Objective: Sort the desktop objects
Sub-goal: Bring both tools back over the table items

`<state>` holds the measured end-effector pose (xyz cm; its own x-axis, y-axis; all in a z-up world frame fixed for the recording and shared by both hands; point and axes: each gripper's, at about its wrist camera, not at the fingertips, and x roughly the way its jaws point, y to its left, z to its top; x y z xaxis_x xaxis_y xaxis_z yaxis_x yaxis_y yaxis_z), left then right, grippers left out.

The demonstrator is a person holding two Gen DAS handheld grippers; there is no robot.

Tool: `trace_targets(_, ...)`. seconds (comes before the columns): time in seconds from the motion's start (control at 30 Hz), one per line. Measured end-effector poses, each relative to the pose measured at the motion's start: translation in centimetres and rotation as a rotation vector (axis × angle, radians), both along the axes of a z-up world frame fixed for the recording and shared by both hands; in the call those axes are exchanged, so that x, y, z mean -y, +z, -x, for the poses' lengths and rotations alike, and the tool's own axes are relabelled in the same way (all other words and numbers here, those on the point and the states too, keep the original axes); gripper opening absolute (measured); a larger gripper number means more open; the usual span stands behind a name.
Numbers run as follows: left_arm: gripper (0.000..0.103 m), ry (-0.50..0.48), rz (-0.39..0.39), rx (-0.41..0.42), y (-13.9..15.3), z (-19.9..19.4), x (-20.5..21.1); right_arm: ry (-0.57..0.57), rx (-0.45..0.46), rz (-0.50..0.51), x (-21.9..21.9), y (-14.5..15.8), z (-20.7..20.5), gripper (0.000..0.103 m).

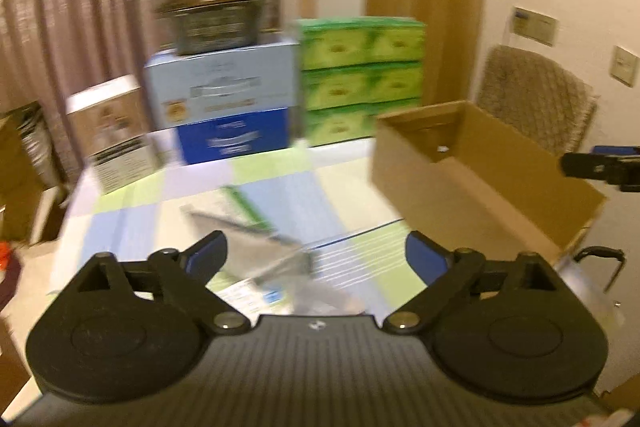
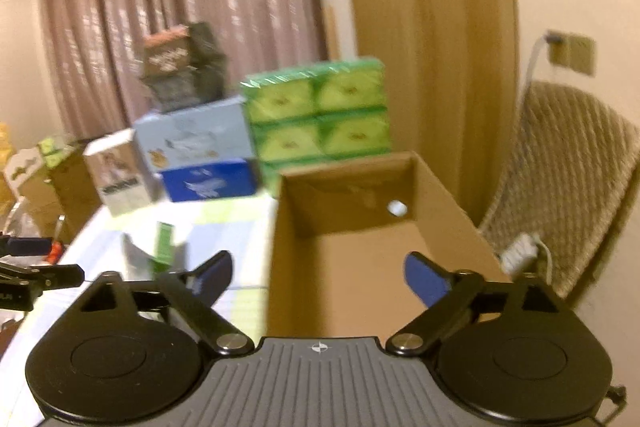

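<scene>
Left wrist: one cardboard box [image 1: 480,183]; two claws.

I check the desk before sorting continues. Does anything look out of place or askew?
Mostly the loose items on the table: a clear packet and a green-edged one lie overlapping at an angle, not in the cardboard box. Blur hides details. Both the left gripper and right gripper are open, holding nothing.

It looked like a home room: pinkish curtains [image 1: 80,7] hung at eleven o'clock, a quilt-covered chair [image 1: 536,99] sat at two o'clock, and stacked product boxes [image 1: 224,99] lined the tabletop [image 1: 280,179].
</scene>
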<state>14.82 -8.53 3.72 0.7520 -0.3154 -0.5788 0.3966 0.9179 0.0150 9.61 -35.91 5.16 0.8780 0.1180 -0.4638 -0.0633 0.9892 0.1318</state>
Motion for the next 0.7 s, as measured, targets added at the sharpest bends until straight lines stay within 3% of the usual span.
trace_targets(0.17, 0.102, 0.098, -0.019, -0.001, 0.0, 1.4, -5.0, 0.095, 0.030, -0.005, -4.6, 0.9, 0.4, 0.101)
trace_targets(0.37, 0.102, 0.165, -0.036, -0.019, -1.3, 2.9, -8.9, 0.189, 0.007, -0.001, -9.5, 0.1, 0.2, 0.101)
trace_targets(0.57, 0.102, 0.162, -0.009, -0.059, -3.6, 3.2, -10.1, 0.218, -0.038, 0.019, -12.0, -3.6, 0.1, 0.101)
trace_targets(0.7, 0.102, 0.164, 0.001, -0.090, -5.5, 2.4, -10.0, 0.239, -0.114, 0.002, -12.9, -7.1, 0.2, 0.101)
